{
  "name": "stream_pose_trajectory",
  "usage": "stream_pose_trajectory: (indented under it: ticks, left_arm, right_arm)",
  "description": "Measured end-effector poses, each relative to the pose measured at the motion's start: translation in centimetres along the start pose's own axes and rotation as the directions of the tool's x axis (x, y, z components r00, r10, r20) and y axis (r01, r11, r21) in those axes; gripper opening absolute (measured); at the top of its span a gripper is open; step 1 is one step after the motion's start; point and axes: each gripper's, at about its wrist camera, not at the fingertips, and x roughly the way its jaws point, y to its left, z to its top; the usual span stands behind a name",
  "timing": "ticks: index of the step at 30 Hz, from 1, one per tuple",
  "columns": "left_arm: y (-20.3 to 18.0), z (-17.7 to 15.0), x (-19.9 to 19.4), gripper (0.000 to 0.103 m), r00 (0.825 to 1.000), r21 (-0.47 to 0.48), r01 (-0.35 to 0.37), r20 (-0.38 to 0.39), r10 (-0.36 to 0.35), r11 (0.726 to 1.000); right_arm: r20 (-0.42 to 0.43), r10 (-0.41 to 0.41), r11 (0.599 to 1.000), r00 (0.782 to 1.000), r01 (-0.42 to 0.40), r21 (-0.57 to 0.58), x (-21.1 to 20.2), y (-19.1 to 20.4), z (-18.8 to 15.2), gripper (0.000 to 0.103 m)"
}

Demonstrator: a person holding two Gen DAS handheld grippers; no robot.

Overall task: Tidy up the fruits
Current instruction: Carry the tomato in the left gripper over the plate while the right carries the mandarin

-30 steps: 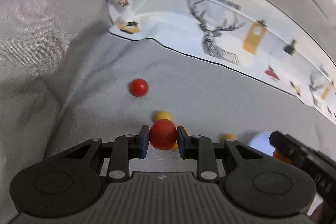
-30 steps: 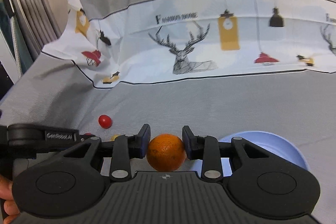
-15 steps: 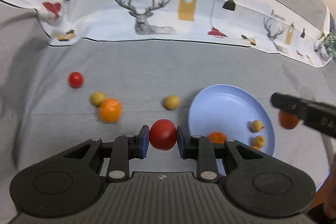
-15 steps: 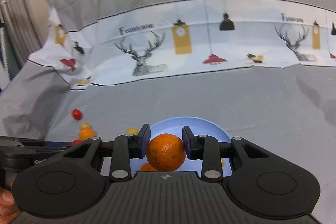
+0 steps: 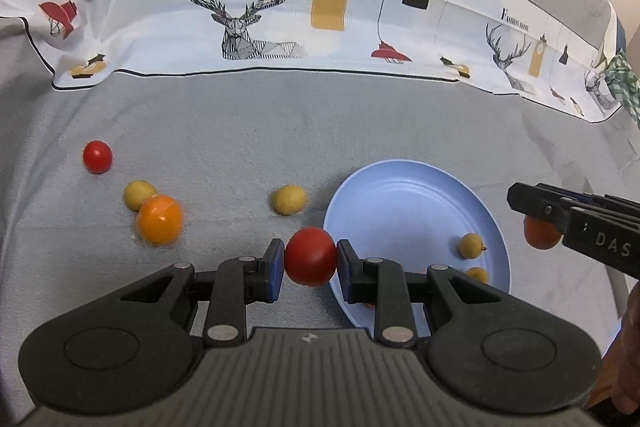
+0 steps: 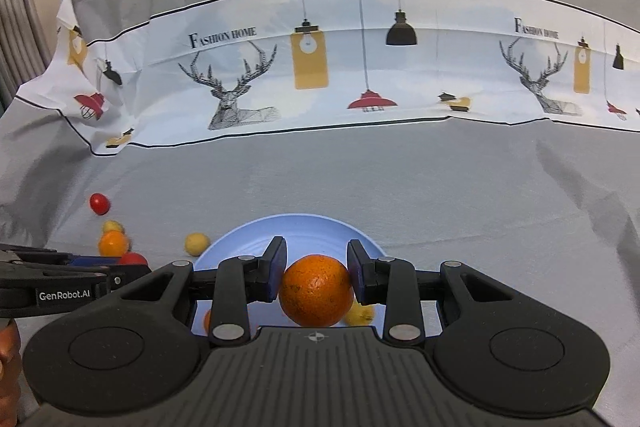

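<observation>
Both tools carry fruit for the blue plate [image 5: 404, 183]: the left gripper [image 5: 310, 263] pinches a red tomato [image 5: 310, 261] at its near-left rim, the right gripper [image 6: 316, 281] clamps an orange [image 6: 315, 291] above it, while other fruit lies loose far left.

Grey cloth [image 5: 256, 123], printed deer band [image 6: 320, 67]
</observation>
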Motion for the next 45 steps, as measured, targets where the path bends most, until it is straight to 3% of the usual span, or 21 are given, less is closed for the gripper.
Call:
stream_pose_trajectory:
  ticks: [34,45]
  left_arm:
    - [-1.3,0.0,0.7,0.031,1.0,0.034,0.011,0.0,-0.011,0.999]
    - [-2.9,0.0,0.5,0.031,0.997,0.05,0.068,0.036,-0.069,0.996]
  right_arm:
    - [-0.017,-0.005,1.0,1.0,0.005,-0.013,0.6,-0.3,-0.4,0.035]
    - [-0.089,-0.078,0.997,0.993,0.079,0.0,1.7,-1.0,-0.8,0.035]
